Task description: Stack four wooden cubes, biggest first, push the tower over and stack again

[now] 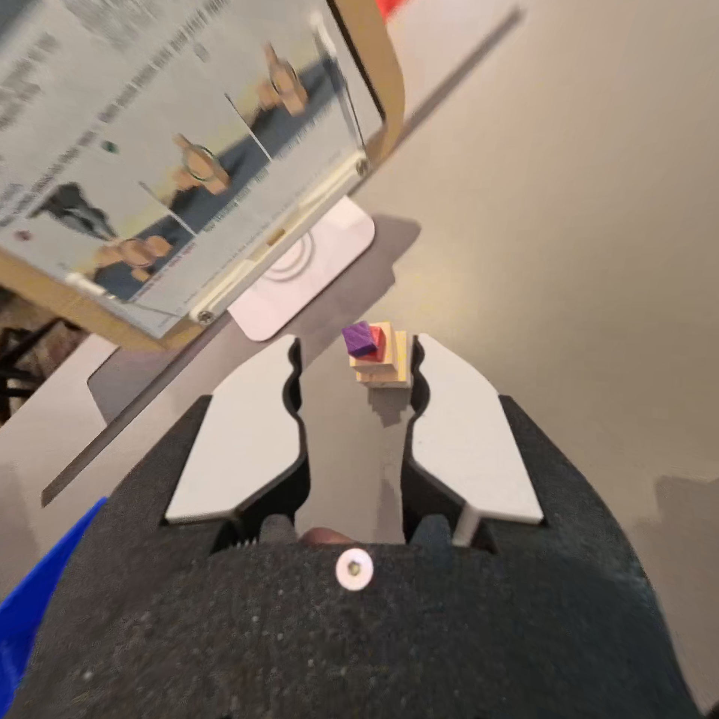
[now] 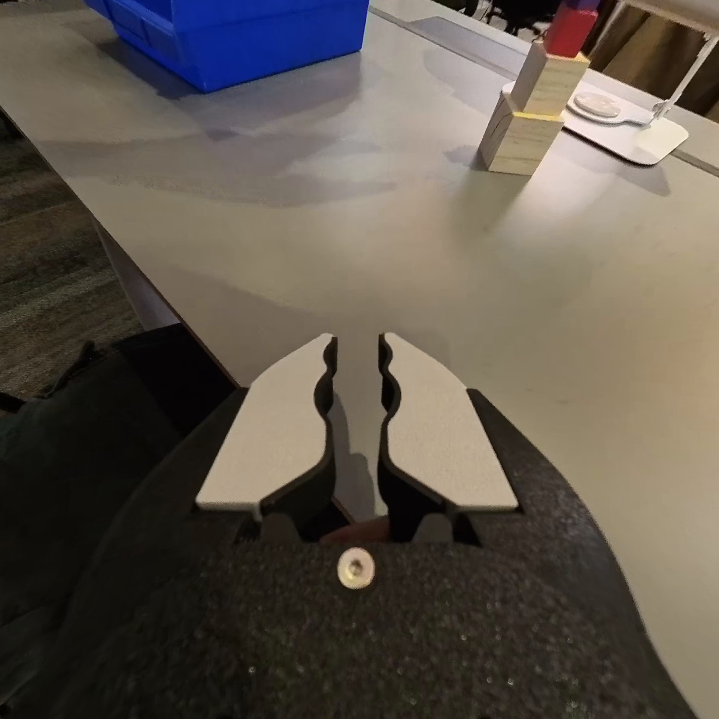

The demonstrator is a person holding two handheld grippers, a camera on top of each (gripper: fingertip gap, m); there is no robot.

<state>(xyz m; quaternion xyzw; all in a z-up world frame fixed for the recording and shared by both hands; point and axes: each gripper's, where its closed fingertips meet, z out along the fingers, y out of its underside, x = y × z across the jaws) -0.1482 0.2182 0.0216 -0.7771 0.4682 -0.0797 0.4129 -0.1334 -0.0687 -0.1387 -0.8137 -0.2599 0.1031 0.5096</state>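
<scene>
The tower (image 1: 379,356) stands complete on the grey table (image 2: 389,241): 2 bare wooden cubes at the bottom, the bigger one lowest (image 2: 513,142), the next (image 2: 552,83) above it, then the red cube (image 1: 376,342), then the purple cube (image 1: 360,337) on top, twisted slightly off square. It sits near the table's far edge, just in front of a white stand base (image 2: 646,136), with a blue bin (image 2: 249,39) well apart toward the far-left corner. The left gripper (image 1: 356,346) looks down on the tower from above, jaws spread wide and empty, the stack just ahead of its right fingertip. The right gripper (image 2: 358,342) hangs back over the near edge, jaws a narrow gap apart, holding nothing, tower far ahead and to its right. The tower's long axis is vertical, and I'd judge the left the nearer one for the push
</scene>
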